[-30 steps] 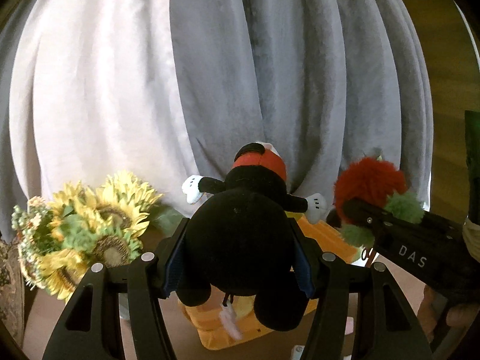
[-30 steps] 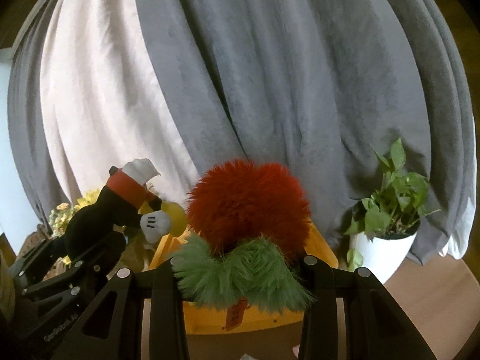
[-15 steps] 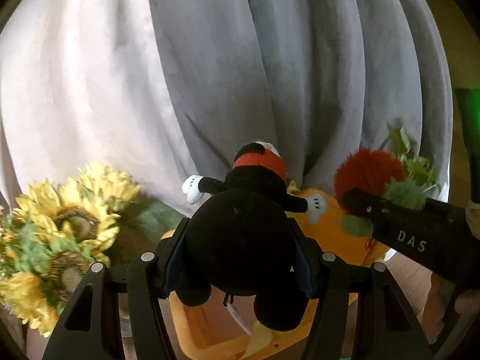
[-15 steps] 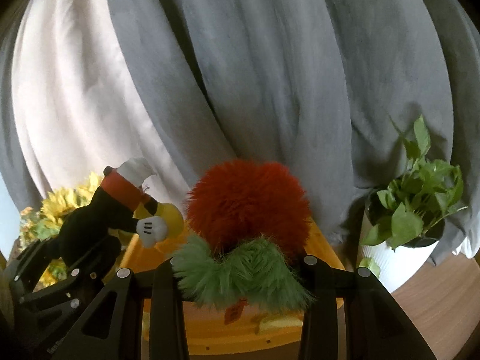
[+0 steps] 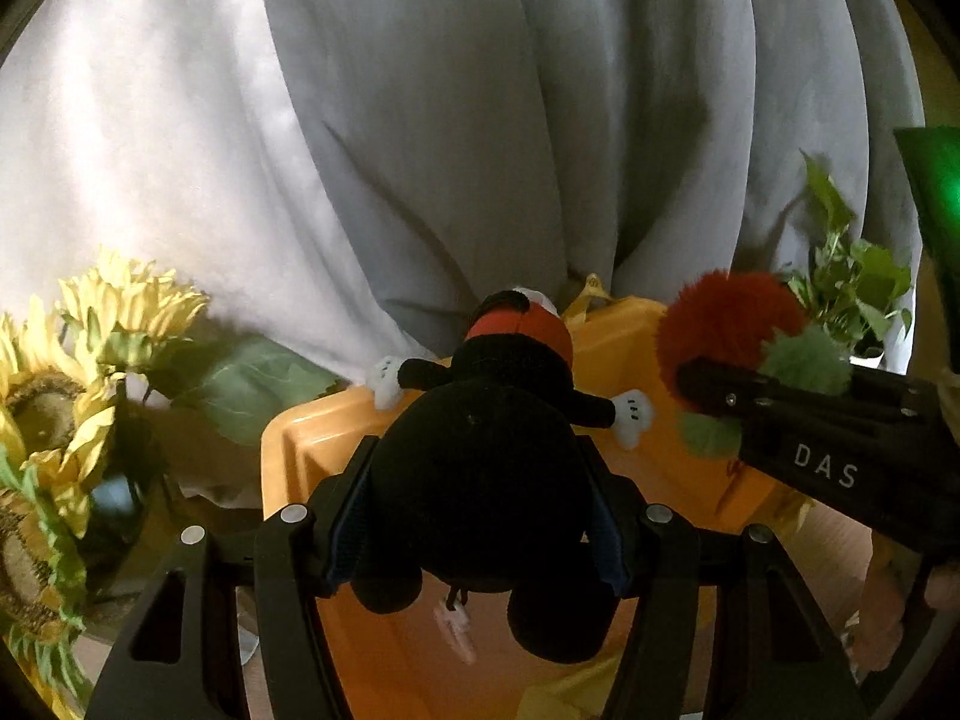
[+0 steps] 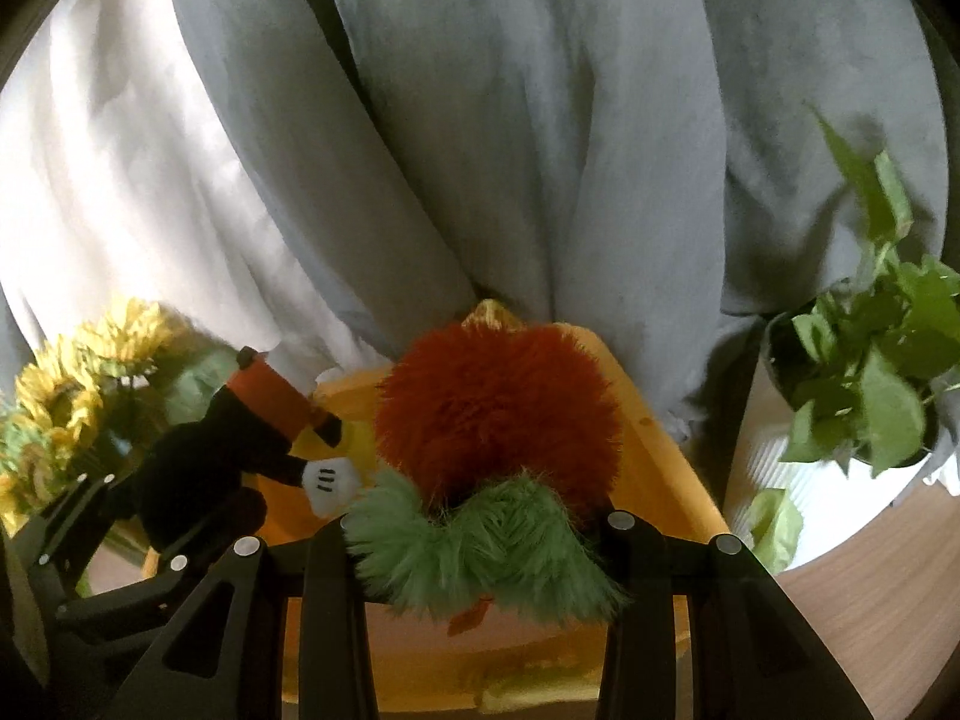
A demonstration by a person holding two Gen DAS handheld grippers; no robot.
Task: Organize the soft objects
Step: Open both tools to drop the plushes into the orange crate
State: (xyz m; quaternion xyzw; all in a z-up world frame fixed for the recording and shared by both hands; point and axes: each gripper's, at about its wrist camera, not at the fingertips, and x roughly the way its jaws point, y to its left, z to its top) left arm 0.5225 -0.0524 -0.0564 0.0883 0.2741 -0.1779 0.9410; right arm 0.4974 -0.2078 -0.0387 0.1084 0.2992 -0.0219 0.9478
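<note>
Right now the left tool (image 5: 480, 516) is pinching a black mouse plush (image 5: 480, 480) by its body, its fingers pressing in on both sides, and is holding it above the open orange bin (image 5: 312, 438). Beside it, the right tool (image 6: 480, 540) is gripping a furry red and green plush (image 6: 498, 420) between its fingers, also over the bin; the left wrist view is showing that same plush (image 5: 726, 324) just to the right of the mouse. Grey and white curtains (image 5: 480, 120) are hanging behind the bin. Yellow sunflowers (image 5: 72, 372) are standing to the left of the bin, and a leafy potted plant (image 6: 870, 372) is sitting to its right on the wooden counter (image 6: 870, 600).
</note>
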